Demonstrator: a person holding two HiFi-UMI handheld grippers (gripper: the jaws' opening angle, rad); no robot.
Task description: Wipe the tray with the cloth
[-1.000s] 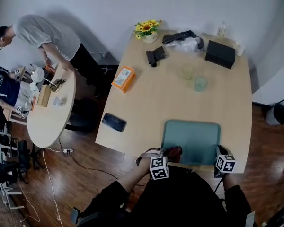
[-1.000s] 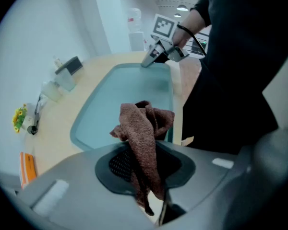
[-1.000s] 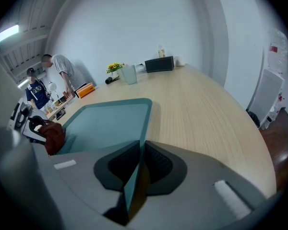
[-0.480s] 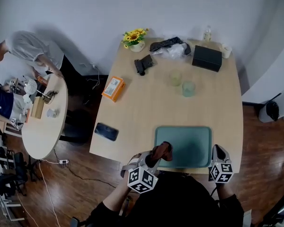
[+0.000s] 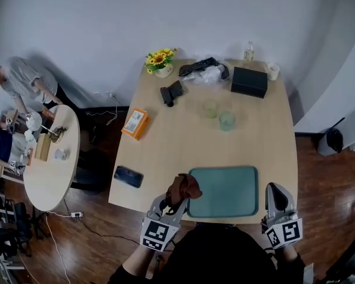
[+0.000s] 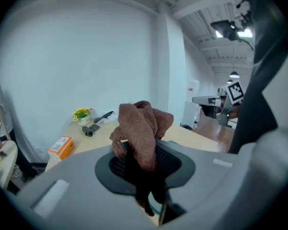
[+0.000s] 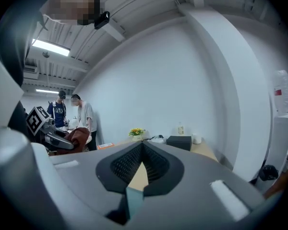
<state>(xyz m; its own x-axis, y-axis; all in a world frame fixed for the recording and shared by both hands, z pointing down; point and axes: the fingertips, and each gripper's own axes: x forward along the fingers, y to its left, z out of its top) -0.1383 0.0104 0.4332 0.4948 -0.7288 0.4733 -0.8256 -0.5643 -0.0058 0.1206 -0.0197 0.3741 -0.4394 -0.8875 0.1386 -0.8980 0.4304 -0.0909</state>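
Note:
The teal tray (image 5: 225, 191) lies at the near edge of the wooden table (image 5: 183, 141). My left gripper (image 5: 176, 202) is shut on a crumpled brown cloth (image 5: 184, 187), held in the air over the tray's near left corner. In the left gripper view the cloth (image 6: 141, 128) bulges up from between the shut jaws of the left gripper (image 6: 139, 150). My right gripper (image 5: 274, 189) hovers just off the tray's near right corner. The right gripper (image 7: 143, 150) has just closed its jaws; they meet with nothing between them.
A black phone (image 5: 128, 176) lies left of the tray and an orange box (image 5: 135, 123) farther back. Two glasses (image 5: 219, 115), a black box (image 5: 249, 81), sunflowers (image 5: 158, 61) and dark items (image 5: 171, 92) fill the far end. People stand at a round side table (image 5: 47, 158).
Both grippers have risen and drawn back toward me. The cloth has lifted off the tray's near edge with the left gripper. The whole table looks farther away.

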